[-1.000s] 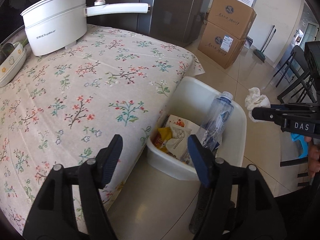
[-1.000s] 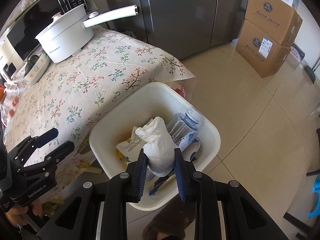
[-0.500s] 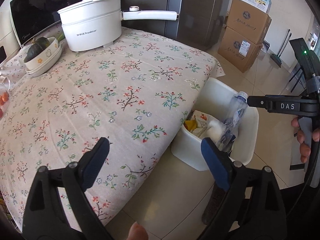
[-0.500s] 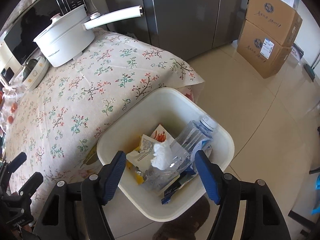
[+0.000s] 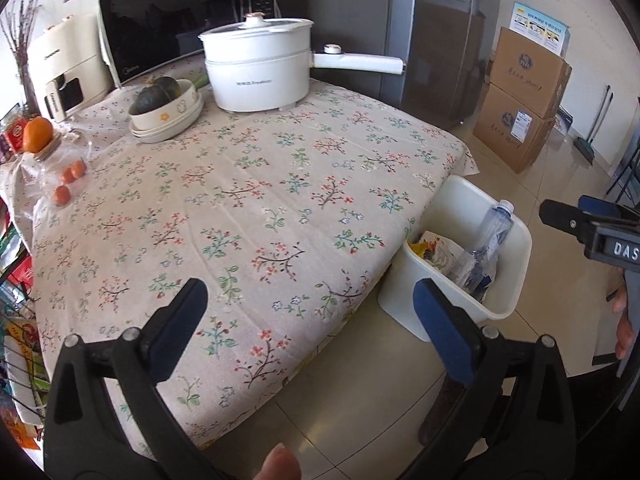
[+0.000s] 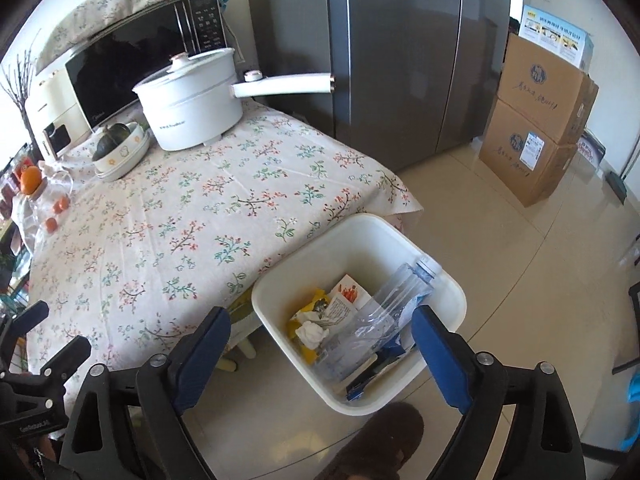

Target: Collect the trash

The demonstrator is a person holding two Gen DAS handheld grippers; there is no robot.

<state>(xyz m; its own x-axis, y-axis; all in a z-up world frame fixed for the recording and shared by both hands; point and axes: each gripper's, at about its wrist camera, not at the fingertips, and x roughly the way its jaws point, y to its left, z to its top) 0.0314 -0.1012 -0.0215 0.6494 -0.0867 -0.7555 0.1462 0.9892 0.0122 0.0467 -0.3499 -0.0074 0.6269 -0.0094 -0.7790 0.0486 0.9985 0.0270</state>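
A white trash bin [image 6: 448,280] stands on the floor at the table's corner; it also shows in the left wrist view [image 5: 516,264]. Inside lie a clear plastic bottle [image 6: 396,292], a crumpled white tissue [image 6: 312,332], snack wrappers [image 6: 344,296] and a blue pack. My right gripper [image 6: 320,344] is open and empty, above the bin's near side. My left gripper [image 5: 316,328] is open and empty, over the near edge of the floral tablecloth [image 5: 248,200]. The right gripper's side shows at the right of the left wrist view [image 5: 580,228].
On the table stand a white electric pot [image 5: 260,68] with a long handle, a bowl with a squash [image 5: 164,108], a jar and oranges [image 5: 38,132], a microwave [image 5: 172,32]. A fridge [image 6: 400,40] and stacked cardboard boxes [image 6: 536,120] stand behind. A slipper [image 6: 380,440] is below the bin.
My right gripper opened and dropped the white tissue into the bin, then drew back. My left gripper opened wider and pulled up and back, so more of the table shows.
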